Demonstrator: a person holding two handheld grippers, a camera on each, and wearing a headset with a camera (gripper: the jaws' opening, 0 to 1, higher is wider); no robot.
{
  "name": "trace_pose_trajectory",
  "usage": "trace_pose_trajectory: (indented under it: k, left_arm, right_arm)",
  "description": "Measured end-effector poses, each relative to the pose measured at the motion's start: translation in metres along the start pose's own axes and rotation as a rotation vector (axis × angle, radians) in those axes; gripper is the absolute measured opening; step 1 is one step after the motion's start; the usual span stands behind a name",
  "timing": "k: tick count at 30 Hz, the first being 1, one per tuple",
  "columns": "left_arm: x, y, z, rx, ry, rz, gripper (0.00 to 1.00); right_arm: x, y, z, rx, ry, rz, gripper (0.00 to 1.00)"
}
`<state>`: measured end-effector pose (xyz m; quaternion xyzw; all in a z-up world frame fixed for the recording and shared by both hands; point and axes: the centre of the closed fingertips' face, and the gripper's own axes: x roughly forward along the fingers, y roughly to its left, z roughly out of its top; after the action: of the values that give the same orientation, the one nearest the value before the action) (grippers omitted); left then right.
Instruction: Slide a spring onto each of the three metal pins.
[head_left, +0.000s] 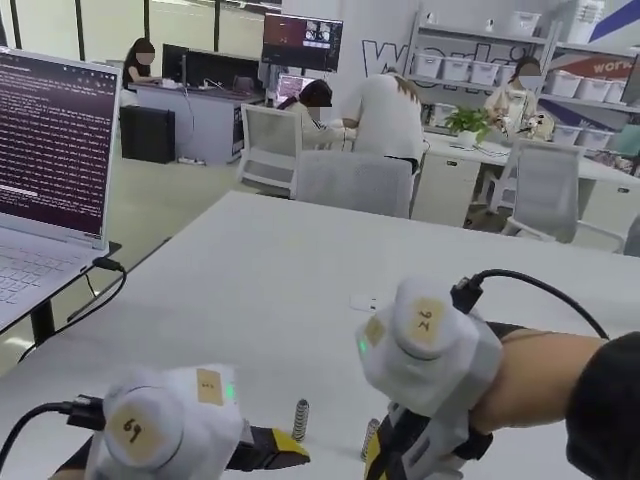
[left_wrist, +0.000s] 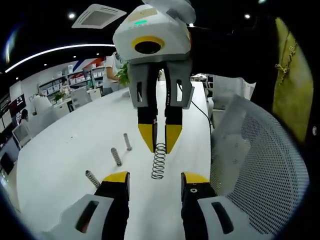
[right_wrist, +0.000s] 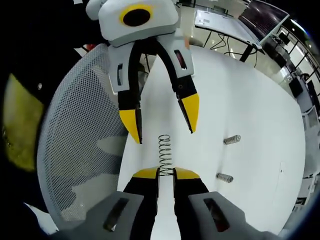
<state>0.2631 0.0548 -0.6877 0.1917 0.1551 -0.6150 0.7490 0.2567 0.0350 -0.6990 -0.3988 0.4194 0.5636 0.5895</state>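
**Right gripper pinches the spring, left gripper waits wide open**

Here we are at the white table (head_left: 250, 300), and the two grippers are nose to nose. The right gripper (right_wrist: 166, 173) has its fingers drawn in tight on one end of the spring (right_wrist: 164, 150), and the coil sticks straight out ahead of those fingertips. Its free end comes right up to the mouth of the left gripper (left_wrist: 155, 178). That one's fingers stand far apart, gripping nothing, with the spring lined up on the gap between them and clear of both yellow tips.

Now look out past the left gripper's left finger. Three pins stand in a row on the table, running away from that fingertip. The near pin (left_wrist: 92, 178) sits just beside the fingertip and shows a coil around it. The middle pin (left_wrist: 116, 156) looks coiled too. The far pin (left_wrist: 127, 141) is smooth and bare. The held spring is well apart from it.

On the other side, beside the left gripper's right finger, is the back of a white mesh chair (left_wrist: 260, 165).
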Motion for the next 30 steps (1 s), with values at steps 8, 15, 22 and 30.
trace_pose_trajectory:
  k: [8, 15, 22, 30]
  left_arm:
    - [0.017, -0.001, -0.01, 0.133, 0.114, 0.011, 0.22]
    - [0.023, 0.004, -0.019, 0.228, 0.198, 0.058, 0.14]
    - [0.03, -0.001, -0.024, 0.329, 0.25, 0.077, 0.12]
    - [0.032, 0.001, -0.023, 0.382, 0.266, 0.091, 0.06]
  right_arm:
    - [0.007, -0.002, -0.005, 0.011, 0.065, -0.006, 0.08]
    - [0.013, -0.006, -0.013, 0.073, 0.105, -0.013, 0.08]
    - [0.015, -0.007, -0.013, 0.123, 0.119, -0.018, 0.08]
    - [0.018, -0.006, -0.01, 0.166, 0.122, -0.013, 0.08]
